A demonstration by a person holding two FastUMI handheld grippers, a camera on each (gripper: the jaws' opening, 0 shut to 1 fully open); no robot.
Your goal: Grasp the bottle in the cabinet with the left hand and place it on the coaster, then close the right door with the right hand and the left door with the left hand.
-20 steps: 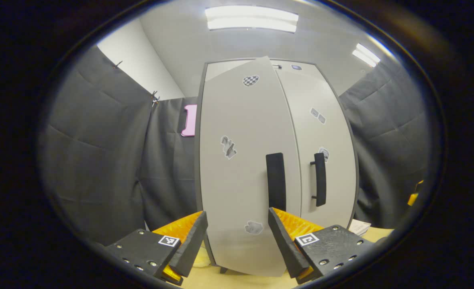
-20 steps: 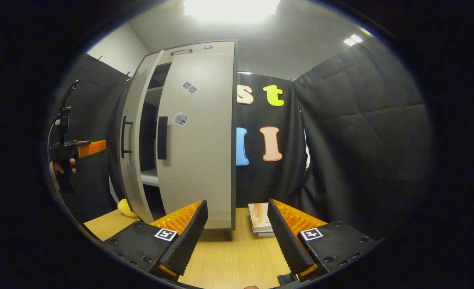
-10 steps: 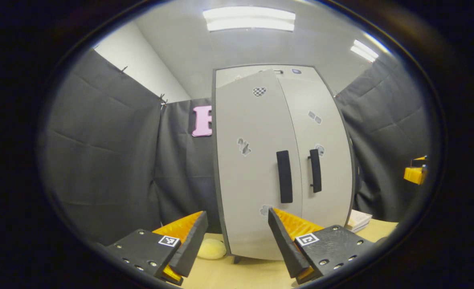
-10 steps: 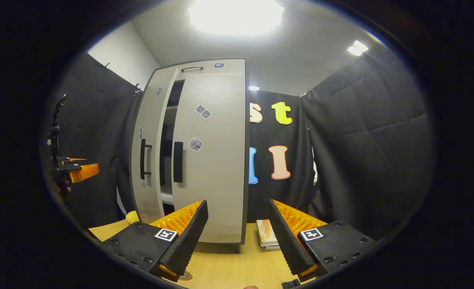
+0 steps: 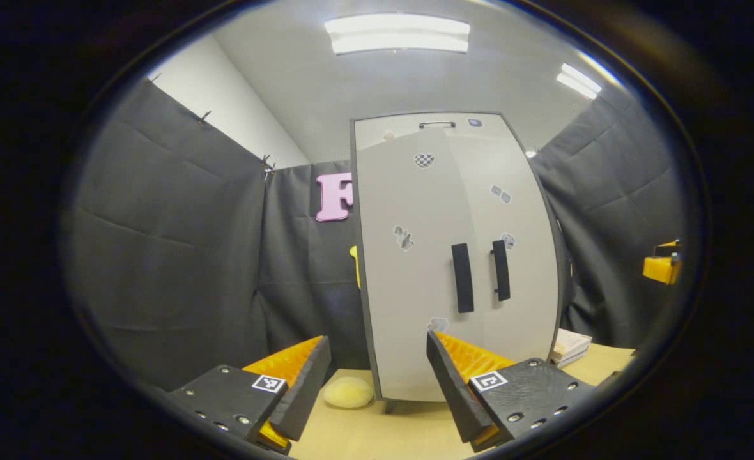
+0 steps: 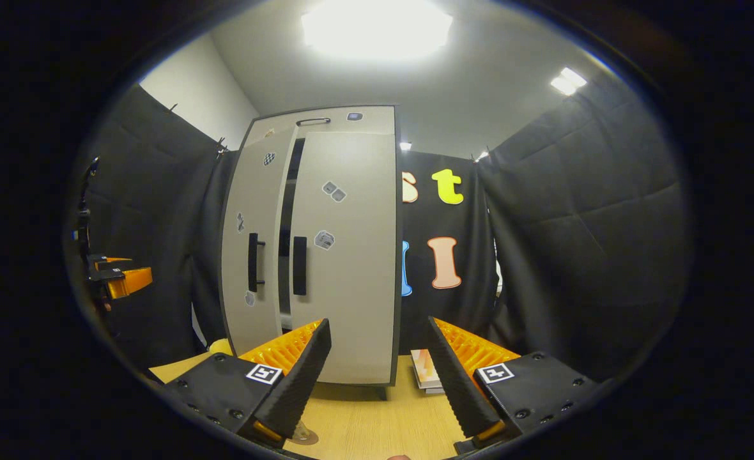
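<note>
Ahead, one cabinet (image 5: 453, 255) with two doors, each with one handle, stands beyond both grippers (image 5: 377, 390) (image 6: 377, 390), jaws spread, empty.

Cabinet (image 5: 453, 191): tall, pale grey, dark-edged, standing upright on a wooden surface (image 6: 377, 421). Right door (image 6: 351, 255) lies flush with the cabinet front; left door (image 6: 252, 255) stands slightly ajar, leaving a narrow dark gap between the two in the right gripper view. Each door carries a vertical black handle, left (image 5: 462, 277) and right (image 5: 501, 269), beside the central seam, plus small stickers.
</note>
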